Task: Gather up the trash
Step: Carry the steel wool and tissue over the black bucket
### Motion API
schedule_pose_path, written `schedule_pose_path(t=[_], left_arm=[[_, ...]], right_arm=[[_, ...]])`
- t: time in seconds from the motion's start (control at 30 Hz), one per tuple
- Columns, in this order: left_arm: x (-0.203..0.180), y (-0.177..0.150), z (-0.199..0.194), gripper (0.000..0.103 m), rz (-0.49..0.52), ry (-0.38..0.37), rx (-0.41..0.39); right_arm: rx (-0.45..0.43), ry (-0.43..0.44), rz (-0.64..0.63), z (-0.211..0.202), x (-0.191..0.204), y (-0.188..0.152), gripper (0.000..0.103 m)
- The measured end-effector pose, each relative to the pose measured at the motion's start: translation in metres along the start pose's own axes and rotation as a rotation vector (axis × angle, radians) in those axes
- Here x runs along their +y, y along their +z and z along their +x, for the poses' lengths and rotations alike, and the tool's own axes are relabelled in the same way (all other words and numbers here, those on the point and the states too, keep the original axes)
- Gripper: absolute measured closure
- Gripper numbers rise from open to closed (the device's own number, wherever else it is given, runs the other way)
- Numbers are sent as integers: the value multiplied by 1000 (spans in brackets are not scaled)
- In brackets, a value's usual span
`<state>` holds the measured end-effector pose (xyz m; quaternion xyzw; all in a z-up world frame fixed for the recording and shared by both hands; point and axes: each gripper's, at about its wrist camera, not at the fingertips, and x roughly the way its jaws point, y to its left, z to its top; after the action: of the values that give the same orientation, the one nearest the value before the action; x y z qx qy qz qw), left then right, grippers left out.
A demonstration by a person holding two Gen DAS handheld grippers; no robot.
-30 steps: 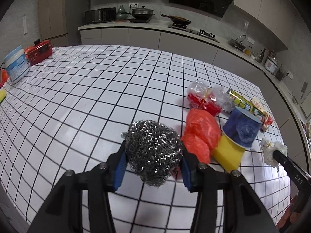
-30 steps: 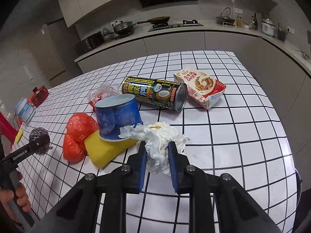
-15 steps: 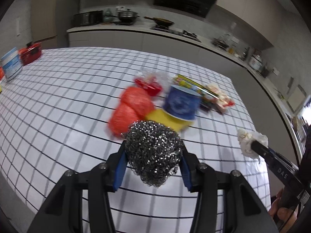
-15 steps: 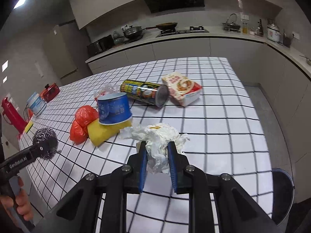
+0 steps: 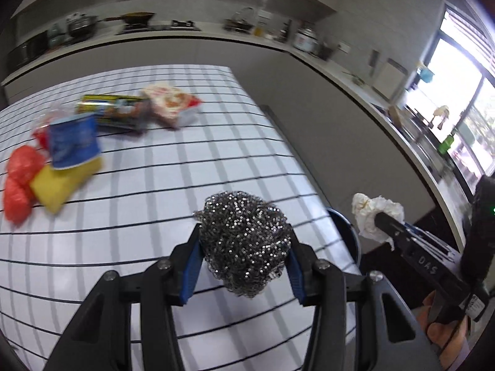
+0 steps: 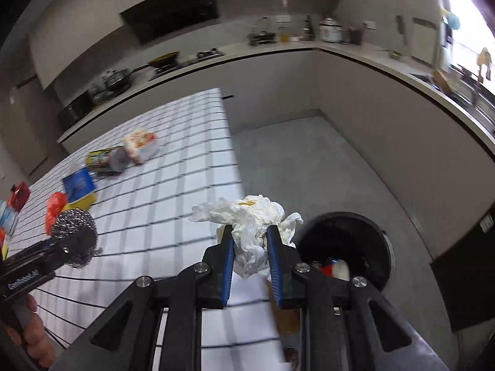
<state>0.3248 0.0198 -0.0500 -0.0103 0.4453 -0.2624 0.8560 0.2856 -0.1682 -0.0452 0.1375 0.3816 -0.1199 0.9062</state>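
Here the left gripper (image 5: 244, 244) clenches a springy, glittering steel-wire scouring ball (image 5: 244, 241) between its blue pads, above the near corner of the white grid-lined table (image 5: 173, 185). The right gripper (image 6: 250, 247) pinches a crumpled white paper tissue (image 6: 250, 222), soft and creased, just past the table's edge and beside the round dark trash bin (image 6: 343, 247) on the bare grey floor (image 6: 309, 160). A yellow sponge (image 5: 62, 182), blue cup (image 5: 74, 142) and red plastic bag (image 5: 20, 182) lie well apart.
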Motion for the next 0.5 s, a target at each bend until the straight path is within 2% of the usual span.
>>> schedule_pose_path(t=[0.13, 0.27, 0.33, 0.5], left_arm=[[-51, 3, 18, 54, 44, -30, 18], [-102, 8, 51, 54, 52, -34, 43], [-128, 8, 73, 54, 48, -25, 61], [-164, -1, 118, 53, 16, 13, 125]], right_arm=[[29, -28, 59, 8, -61, -6, 81], [78, -12, 52, 26, -107, -6, 81], [107, 9, 47, 39, -132, -5, 81], [176, 35, 5, 71, -174, -6, 81]])
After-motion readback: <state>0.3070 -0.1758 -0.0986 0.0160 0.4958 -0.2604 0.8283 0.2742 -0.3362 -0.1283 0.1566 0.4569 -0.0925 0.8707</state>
